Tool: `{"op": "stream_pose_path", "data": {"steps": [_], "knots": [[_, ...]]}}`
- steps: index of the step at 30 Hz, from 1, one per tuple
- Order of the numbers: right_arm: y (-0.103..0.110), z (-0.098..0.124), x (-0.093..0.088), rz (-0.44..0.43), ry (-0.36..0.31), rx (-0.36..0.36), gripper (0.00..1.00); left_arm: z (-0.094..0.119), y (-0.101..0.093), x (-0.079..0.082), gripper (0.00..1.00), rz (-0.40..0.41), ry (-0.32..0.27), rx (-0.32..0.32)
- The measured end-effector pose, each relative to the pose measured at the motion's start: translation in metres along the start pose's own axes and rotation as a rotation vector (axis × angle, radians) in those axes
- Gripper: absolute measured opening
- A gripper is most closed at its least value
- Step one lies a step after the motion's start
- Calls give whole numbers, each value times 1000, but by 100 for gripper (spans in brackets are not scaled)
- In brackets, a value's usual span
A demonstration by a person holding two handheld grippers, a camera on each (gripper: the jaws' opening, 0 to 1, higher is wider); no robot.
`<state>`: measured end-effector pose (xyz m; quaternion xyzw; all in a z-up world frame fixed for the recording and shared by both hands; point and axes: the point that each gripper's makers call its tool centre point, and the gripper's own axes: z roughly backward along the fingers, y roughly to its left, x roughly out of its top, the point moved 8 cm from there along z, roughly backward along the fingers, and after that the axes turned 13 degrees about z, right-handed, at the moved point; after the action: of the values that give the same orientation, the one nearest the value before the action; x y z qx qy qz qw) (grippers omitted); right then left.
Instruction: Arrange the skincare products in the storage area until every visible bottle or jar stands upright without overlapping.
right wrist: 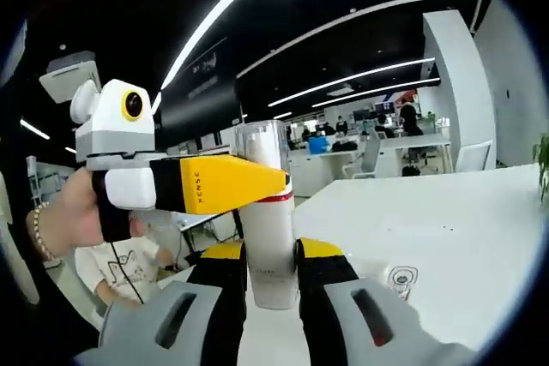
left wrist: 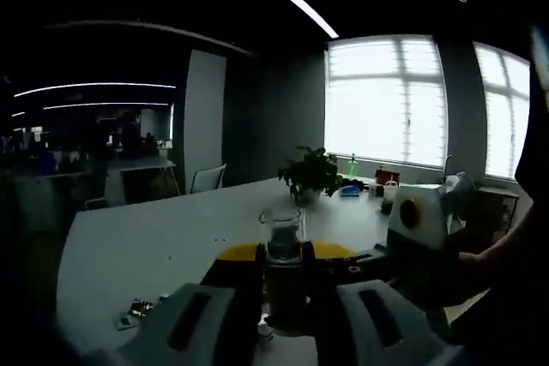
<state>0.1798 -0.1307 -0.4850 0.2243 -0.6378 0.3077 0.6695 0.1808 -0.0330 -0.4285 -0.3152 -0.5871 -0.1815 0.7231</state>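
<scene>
Right gripper view: both grippers' jaws clamped on one upright white bottle.

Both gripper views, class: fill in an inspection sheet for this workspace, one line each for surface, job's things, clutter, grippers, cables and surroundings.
Surface: white table, mostly bare.
Job's things: dark bottle with clear cap upright between the left gripper's jaws; white bottle with clear cap upright between the right gripper's jaws.
Clutter: potted plant, small items near the table edge, red and blue things by the window, too small to tell.
Grippers: left gripper shut on the dark bottle; right gripper shut on the white bottle; the left gripper's yellow jaw crosses that bottle's upper part.
Cables: nothing seen.
Surroundings: bright window, office desks, ceiling light strips.
</scene>
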Motion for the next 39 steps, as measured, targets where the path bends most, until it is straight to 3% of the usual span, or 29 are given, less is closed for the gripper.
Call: {"op": "stream_pose_path", "data": {"steps": [5, 7, 10, 14, 18, 24, 27, 28, 30, 31, 33, 34, 36, 39], "knots": [[-2, 2, 1, -15, -22, 27, 20, 2, -9, 2, 19, -43, -18, 32], [-4, 2, 1, -2, -19, 35, 19, 1, -8, 3, 19, -73, -22, 19], [-4, 3, 0, -57, -35, 60, 19, 0, -7, 4, 19, -52, -20, -8], [-3, 7, 0, -76, -48, 98, 19, 2, -6, 2, 19, -43, -23, -93], [-4, 12, 2, -70, -66, 167, 19, 6, -2, -5, 22, -6, 60, -200], [0, 15, 9, -25, -95, 332, 19, 12, 1, -6, 24, -4, 85, -294], [2, 20, 10, -39, -130, 433, 19, 16, 0, -3, 25, 7, 107, -410], [7, 25, 11, -55, -146, 538, 19, 19, -1, -3, 26, 20, 126, -468], [9, 27, 12, -53, -160, 571, 19, 21, -2, -3, 27, 13, 159, -529], [15, 30, 13, -51, -149, 638, 19, 22, -5, -3, 29, 7, 175, -566], [21, 33, 15, -47, -156, 690, 19, 26, -12, -3, 27, -34, 193, -645], [21, 33, 16, -49, -172, 690, 19, 27, -14, -2, 25, -43, 195, -665], [19, 34, 17, -60, -189, 698, 19, 28, -17, 1, 25, -66, 178, -651], [16, 33, 18, -69, -195, 680, 19, 25, -17, 3, 24, 1, 190, -603]]}}
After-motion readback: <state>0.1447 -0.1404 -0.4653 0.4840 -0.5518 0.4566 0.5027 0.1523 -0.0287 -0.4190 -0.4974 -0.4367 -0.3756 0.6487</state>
